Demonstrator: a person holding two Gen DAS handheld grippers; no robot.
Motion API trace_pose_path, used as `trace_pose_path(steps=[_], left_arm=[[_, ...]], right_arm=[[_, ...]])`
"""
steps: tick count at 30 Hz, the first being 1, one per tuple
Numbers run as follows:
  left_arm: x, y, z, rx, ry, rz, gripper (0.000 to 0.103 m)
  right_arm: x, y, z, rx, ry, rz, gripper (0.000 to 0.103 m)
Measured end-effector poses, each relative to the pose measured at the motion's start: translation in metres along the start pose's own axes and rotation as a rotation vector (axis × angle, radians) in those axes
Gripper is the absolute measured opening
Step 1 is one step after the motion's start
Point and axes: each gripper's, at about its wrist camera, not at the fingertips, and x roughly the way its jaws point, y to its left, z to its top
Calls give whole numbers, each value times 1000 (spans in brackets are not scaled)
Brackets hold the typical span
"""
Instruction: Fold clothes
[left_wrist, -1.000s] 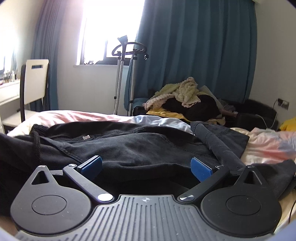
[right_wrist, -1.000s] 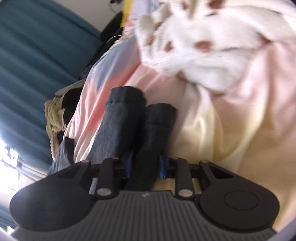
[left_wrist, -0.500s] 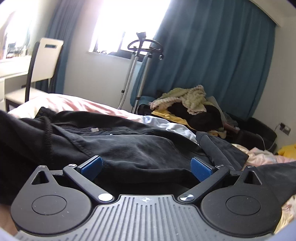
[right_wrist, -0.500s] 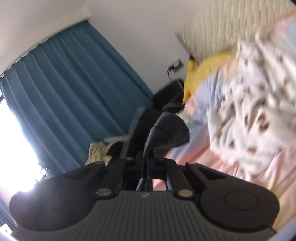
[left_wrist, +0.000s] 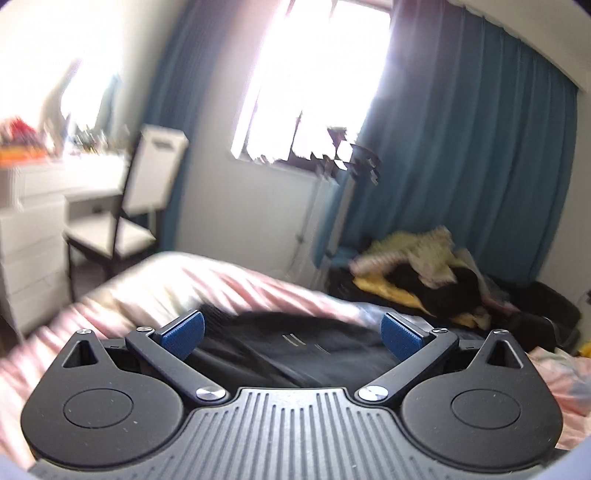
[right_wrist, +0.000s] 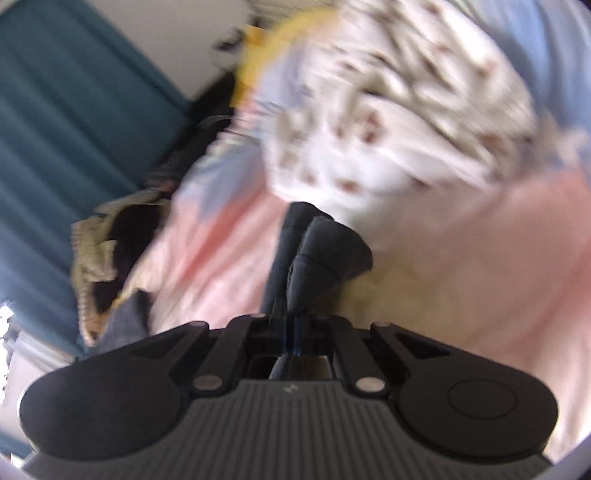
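Spreading across the bed (left_wrist: 155, 288), the pink sheet gives you the flat surface a fold needs, and the dark garment (left_wrist: 295, 350) lies on it directly ahead of your left gripper (left_wrist: 291, 332). That gripper stands wide apart and holds nothing, probably so it is free to pin or catch the cloth. Your right gripper (right_wrist: 291, 328) is pinched tight on the garment's sleeve (right_wrist: 317, 258), which hangs above the sheet near the spotted blanket (right_wrist: 388, 122); holding it by the end lets you carry it across. The laundry pile (left_wrist: 417, 266) waits by the curtain (left_wrist: 461, 177).
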Motion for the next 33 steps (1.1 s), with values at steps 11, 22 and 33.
trace_pose_path(steps=[11,22,33], left_arm=[[8,118,-54,406,231,-12,102],[70,110,-94,265,336,53,69],[58,116,32,-132,378,-69,15]], right_arm=[[18,-3,11,96,35,101,5],[8,-5,-2,62,-3,80,5],[-17,70,55,-75,20,142,4]])
